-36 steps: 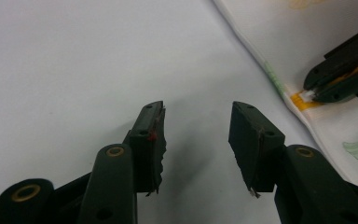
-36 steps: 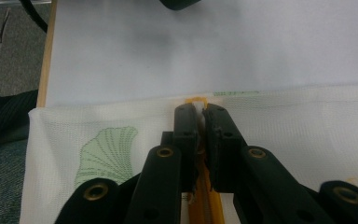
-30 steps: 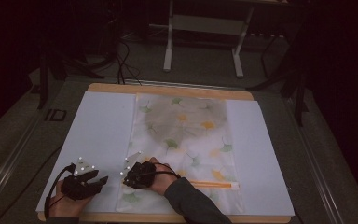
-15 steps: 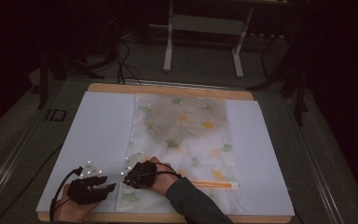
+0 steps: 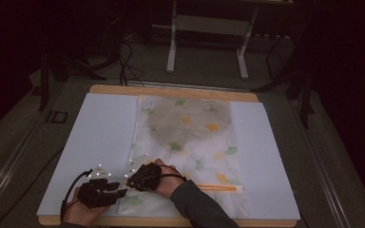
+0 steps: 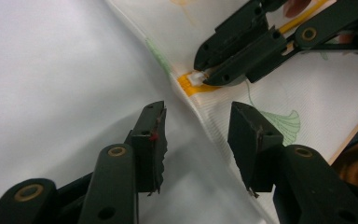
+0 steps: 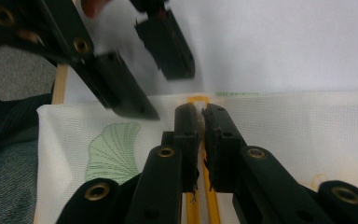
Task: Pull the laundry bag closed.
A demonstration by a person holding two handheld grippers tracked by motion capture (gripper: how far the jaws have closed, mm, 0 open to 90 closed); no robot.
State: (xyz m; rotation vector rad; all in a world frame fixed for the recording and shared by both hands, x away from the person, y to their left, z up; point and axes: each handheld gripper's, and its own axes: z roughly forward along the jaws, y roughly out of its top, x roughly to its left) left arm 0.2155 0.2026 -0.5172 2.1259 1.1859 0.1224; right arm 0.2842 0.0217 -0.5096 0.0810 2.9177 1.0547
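Right claw (image 7: 200, 122) clenched on zipper pull (image 6: 196, 77) at bag (image 5: 190, 142) edge, left claw (image 6: 196, 135) released beside.

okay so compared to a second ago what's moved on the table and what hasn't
The left gripper slid back toward the person and a little toward the right gripper; its fingers are open beside the bag's edge. The right gripper stayed shut on the white zipper slider at the end of the orange zipper. The leaf-print bag hasn't shifted.
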